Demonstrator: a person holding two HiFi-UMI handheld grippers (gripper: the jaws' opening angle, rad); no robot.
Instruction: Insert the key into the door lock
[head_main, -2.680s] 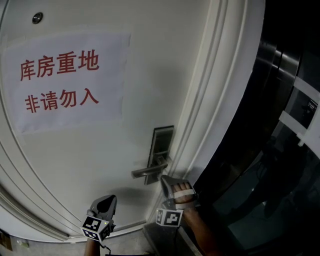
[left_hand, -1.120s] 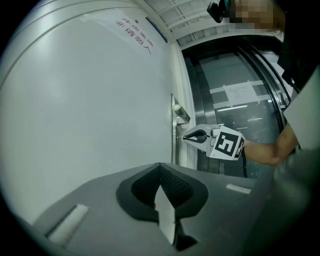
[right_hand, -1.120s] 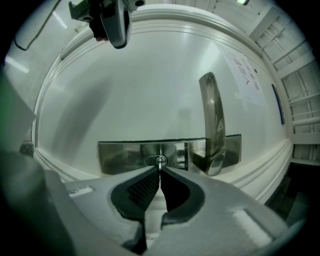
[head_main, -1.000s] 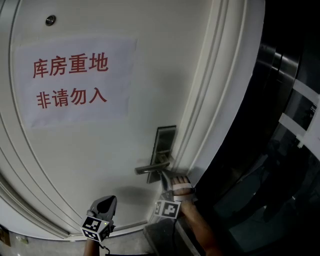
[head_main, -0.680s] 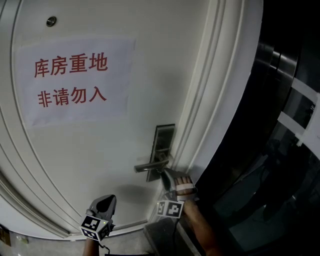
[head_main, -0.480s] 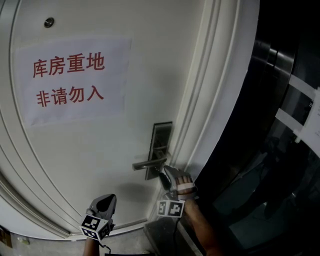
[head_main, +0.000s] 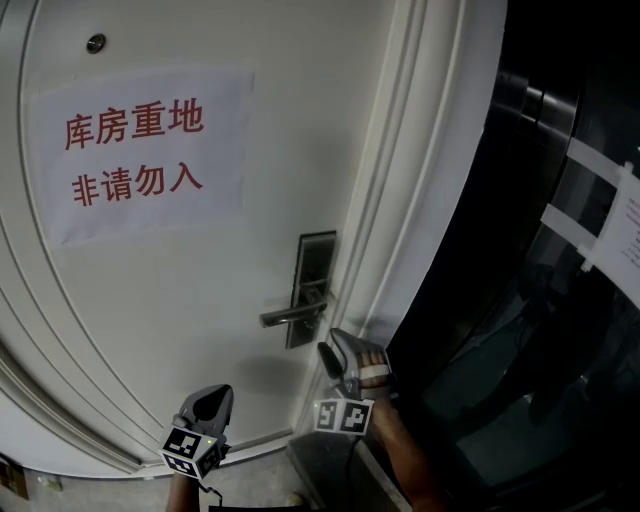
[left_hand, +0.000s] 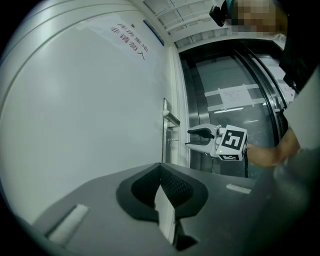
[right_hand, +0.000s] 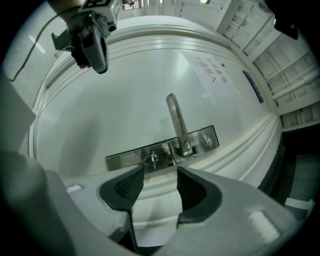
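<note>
A white door (head_main: 200, 330) fills most of the head view, with a paper notice (head_main: 140, 150) in red characters taped high on it. Near its right edge stands a tall metal lock plate (head_main: 316, 262) with a lever handle (head_main: 290, 316) reaching left. The left gripper (left_hand: 160, 172) hangs low, well apart from the plate, jaws pressed together. The right gripper (right_hand: 160, 170) points level at the plate, its jaws opening and clear of everything. The key (right_hand: 151, 160) sits in the lock below the handle, just beyond the jaw tips and in line with their gap. Its long axis runs square into the door, blade buried, head facing the right gripper.
</note>
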